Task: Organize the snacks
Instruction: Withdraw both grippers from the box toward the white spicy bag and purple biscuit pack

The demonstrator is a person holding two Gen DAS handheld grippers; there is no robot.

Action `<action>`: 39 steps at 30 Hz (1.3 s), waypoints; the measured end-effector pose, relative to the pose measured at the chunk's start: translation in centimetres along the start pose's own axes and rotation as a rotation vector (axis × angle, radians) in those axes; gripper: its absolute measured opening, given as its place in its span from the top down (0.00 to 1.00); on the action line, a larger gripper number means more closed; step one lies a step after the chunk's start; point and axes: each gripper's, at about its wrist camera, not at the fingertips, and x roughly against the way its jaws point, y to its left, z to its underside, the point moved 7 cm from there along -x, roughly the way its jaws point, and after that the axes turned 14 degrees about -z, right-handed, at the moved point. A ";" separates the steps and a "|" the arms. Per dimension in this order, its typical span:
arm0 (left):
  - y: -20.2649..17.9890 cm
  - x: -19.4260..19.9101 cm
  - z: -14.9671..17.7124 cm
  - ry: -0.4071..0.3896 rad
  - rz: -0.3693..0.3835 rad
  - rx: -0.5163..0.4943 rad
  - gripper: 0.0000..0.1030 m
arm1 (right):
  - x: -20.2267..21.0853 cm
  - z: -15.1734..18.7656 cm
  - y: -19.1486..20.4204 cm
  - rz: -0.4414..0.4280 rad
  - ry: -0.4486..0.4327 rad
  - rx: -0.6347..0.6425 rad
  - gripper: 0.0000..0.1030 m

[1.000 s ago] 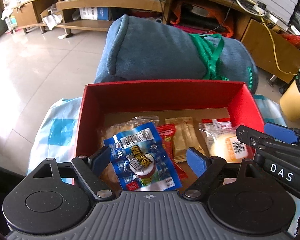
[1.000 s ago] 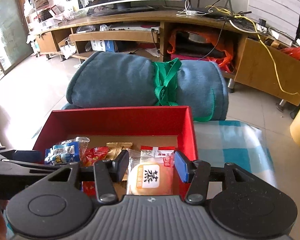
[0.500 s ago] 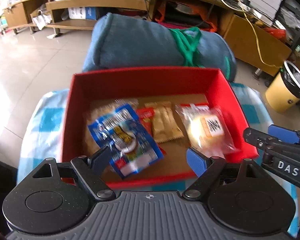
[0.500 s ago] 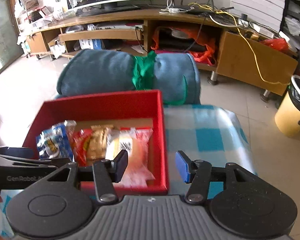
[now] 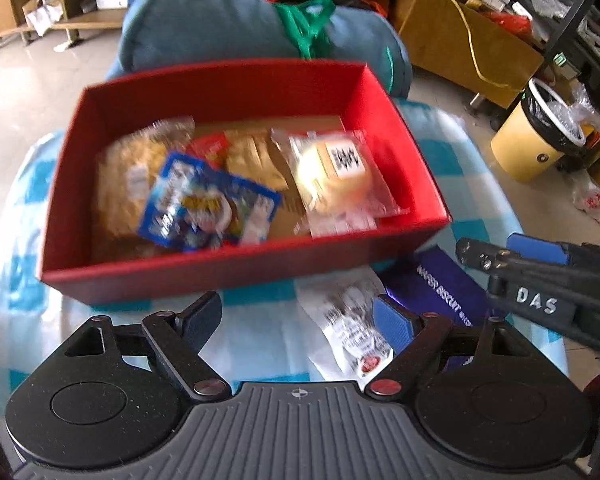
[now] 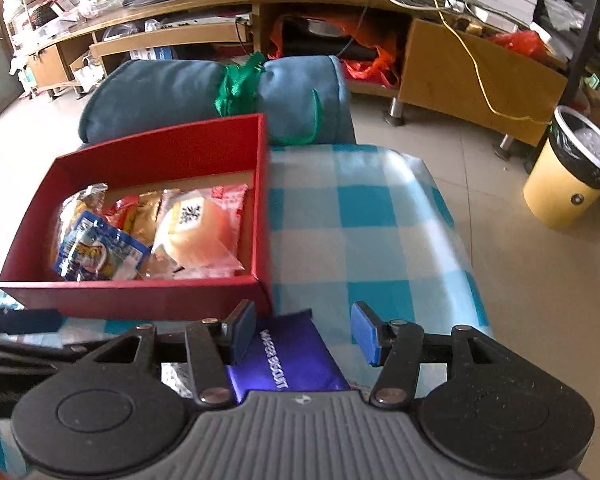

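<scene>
A red box [image 5: 236, 268] [image 6: 140, 298] stands on the blue-checked cloth and holds several snack packs: a blue pack [image 5: 208, 204] [image 6: 96, 254], a clear-wrapped round bun [image 5: 336, 172] [image 6: 196, 228], a red pack and a tan pack. In front of the box lie a purple wafer biscuit pack [image 5: 440, 288] [image 6: 288, 356] and a white pack [image 5: 348, 320]. My left gripper [image 5: 300, 320] is open and empty over the cloth before the box. My right gripper [image 6: 304, 332] is open and empty, with the purple pack below its jaws.
A rolled blue blanket [image 5: 228, 28] [image 6: 204, 92] tied with green strap lies behind the box. A yellow bin [image 6: 568, 184] [image 5: 536, 136] stands on the floor at the right. Wooden cabinets [image 6: 460, 68] line the back. The cloth [image 6: 360, 224] covers the surface right of the box.
Both grippers have drawn back from inside the box to the cloth in front of it. The purple and white packs have come into view.
</scene>
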 end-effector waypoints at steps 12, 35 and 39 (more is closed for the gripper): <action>-2.7 -3.5 1.8 0.117 -0.007 0.118 0.15 | -0.5 1.5 -2.3 -0.004 0.059 -0.012 0.52; -1.0 -4.3 3.2 0.126 -0.095 0.098 0.30 | -3.6 1.9 -0.2 -0.054 0.191 0.124 0.48; -0.6 -4.2 3.2 0.130 -0.106 0.073 0.31 | -4.7 2.0 1.0 -0.048 0.233 0.198 0.48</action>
